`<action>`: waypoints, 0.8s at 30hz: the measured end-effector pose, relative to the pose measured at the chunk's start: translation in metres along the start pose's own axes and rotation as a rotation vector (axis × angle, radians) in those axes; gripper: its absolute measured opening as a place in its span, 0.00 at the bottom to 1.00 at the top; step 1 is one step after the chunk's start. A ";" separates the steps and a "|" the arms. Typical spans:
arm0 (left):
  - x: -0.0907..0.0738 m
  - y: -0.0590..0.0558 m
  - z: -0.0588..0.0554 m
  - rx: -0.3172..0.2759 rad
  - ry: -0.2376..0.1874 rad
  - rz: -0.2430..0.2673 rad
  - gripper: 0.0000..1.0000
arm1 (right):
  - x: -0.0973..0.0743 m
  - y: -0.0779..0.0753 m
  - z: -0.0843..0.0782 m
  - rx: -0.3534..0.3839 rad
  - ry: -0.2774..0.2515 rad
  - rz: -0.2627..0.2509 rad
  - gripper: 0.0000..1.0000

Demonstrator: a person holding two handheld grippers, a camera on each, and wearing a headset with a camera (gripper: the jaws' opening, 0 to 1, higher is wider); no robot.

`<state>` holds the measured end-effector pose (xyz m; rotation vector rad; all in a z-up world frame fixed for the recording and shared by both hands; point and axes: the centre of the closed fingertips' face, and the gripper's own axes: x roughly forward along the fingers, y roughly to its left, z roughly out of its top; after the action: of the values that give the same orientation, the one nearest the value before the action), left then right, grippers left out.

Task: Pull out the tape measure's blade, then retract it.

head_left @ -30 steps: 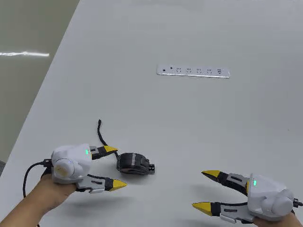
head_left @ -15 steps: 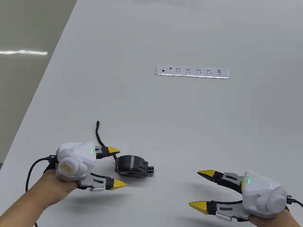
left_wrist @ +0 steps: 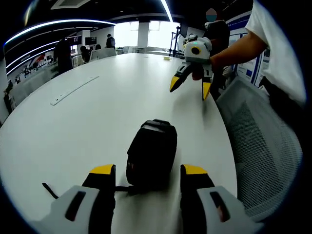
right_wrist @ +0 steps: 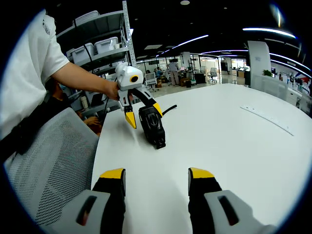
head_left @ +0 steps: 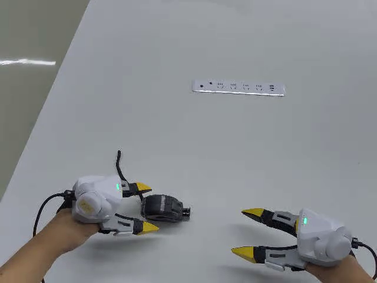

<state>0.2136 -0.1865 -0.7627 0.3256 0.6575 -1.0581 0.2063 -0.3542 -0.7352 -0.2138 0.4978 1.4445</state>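
Head view: a black tape measure lies on its side near the front left of a white table. A small tab pokes from the end of its case that faces right. The left gripper has its jaws spread, one on the far side of the case and one on the near side, and it does not pinch the case. A thin black strap runs from the case away across the table behind that gripper. The right gripper hovers well apart to the right, its jaws released and holding nothing, yellow tips towards the tape measure. A white power strip lies far back on the table.

Left gripper view: the case sits between the two yellow tips with a sliver of table showing on either side, which the head view leaves unclear. Beyond it are the right gripper, jaws apart, a white sleeve and a mesh chair at the table's edge.

Right gripper view: the tabbed end of the case faces this camera, with the left gripper's jaws straddling the far end. Behind stand shelves with boxes.
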 end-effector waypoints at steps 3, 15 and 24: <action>0.001 0.000 0.001 -0.003 -0.004 -0.004 0.49 | 0.003 0.000 0.001 -0.001 0.000 0.003 0.51; 0.003 0.002 0.002 0.000 -0.013 -0.012 0.42 | 0.011 -0.004 0.004 0.000 0.000 0.015 0.50; 0.003 0.000 0.002 0.006 -0.016 -0.027 0.34 | 0.014 -0.005 0.006 0.001 -0.001 0.020 0.49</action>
<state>0.2153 -0.1898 -0.7632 0.3141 0.6457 -1.0875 0.2134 -0.3397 -0.7376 -0.2085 0.5012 1.4643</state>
